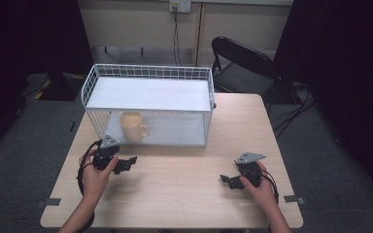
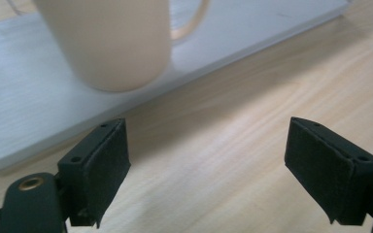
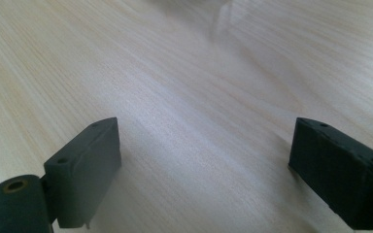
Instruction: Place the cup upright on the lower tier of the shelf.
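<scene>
Both tools spread, empty: left tool (image 1: 124, 165) near rack's (image 1: 148, 73) open front by mug (image 1: 133, 126), right tool (image 1: 229, 181) over bare table (image 1: 184, 194)

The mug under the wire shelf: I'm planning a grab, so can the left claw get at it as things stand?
Probably yes. The mug stands on the white board at the shelf's open front, and the left claw, open, faces it over bare table.
</scene>
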Tool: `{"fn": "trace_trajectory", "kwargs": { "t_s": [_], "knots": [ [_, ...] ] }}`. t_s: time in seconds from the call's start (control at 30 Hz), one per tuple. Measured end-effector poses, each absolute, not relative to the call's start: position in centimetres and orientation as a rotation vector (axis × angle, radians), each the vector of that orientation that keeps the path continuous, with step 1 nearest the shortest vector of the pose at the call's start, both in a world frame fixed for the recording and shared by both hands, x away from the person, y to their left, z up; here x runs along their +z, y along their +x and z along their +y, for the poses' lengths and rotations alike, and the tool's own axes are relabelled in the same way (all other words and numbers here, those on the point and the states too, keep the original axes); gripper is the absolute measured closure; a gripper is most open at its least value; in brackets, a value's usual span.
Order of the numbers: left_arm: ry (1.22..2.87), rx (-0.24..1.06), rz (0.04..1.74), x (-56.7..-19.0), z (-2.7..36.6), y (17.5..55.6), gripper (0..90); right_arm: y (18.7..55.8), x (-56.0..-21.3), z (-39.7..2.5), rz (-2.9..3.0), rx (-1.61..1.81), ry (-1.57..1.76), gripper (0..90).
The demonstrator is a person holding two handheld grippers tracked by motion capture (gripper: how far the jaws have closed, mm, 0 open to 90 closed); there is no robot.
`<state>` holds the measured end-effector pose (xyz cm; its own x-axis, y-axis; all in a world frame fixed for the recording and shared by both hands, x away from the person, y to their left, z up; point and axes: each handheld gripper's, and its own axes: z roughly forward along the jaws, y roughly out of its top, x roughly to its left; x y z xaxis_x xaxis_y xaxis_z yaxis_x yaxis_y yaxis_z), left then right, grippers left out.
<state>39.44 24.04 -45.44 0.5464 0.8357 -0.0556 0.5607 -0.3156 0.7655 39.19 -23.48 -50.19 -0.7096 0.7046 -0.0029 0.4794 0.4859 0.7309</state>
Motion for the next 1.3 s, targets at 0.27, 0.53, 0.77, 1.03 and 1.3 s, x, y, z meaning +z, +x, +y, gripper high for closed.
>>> {"fn": "trace_trajectory", "kwargs": {
  "t_s": [0.27, 0.53, 0.77, 1.03, 1.3],
  "knots": [
    [2.050, 0.395, 1.046, -45.9, 22.7, 38.8, 16.1, 39.2, -50.2, -23.5, 2.433, 1.055, 1.000, 10.7],
    [2.098, 0.327, 0.960, -46.7, 20.9, 38.0, 16.1, 39.2, -50.2, -23.5, 2.433, 1.055, 1.000, 10.7],
    [2.127, 0.285, 0.895, -47.3, 19.7, 37.5, 16.1, 39.2, -50.2, -23.5, 2.433, 1.054, 1.000, 10.7],
    [2.154, 0.221, 0.831, -48.0, 18.7, 37.1, 16.2, 39.2, -50.2, -23.5, 2.434, 1.054, 1.000, 10.7],
    [2.205, 0.222, 0.783, -48.3, 18.4, 37.0, 16.3, 39.2, -50.2, -23.5, 2.434, 1.054, 0.999, 10.7]
  ]
}}
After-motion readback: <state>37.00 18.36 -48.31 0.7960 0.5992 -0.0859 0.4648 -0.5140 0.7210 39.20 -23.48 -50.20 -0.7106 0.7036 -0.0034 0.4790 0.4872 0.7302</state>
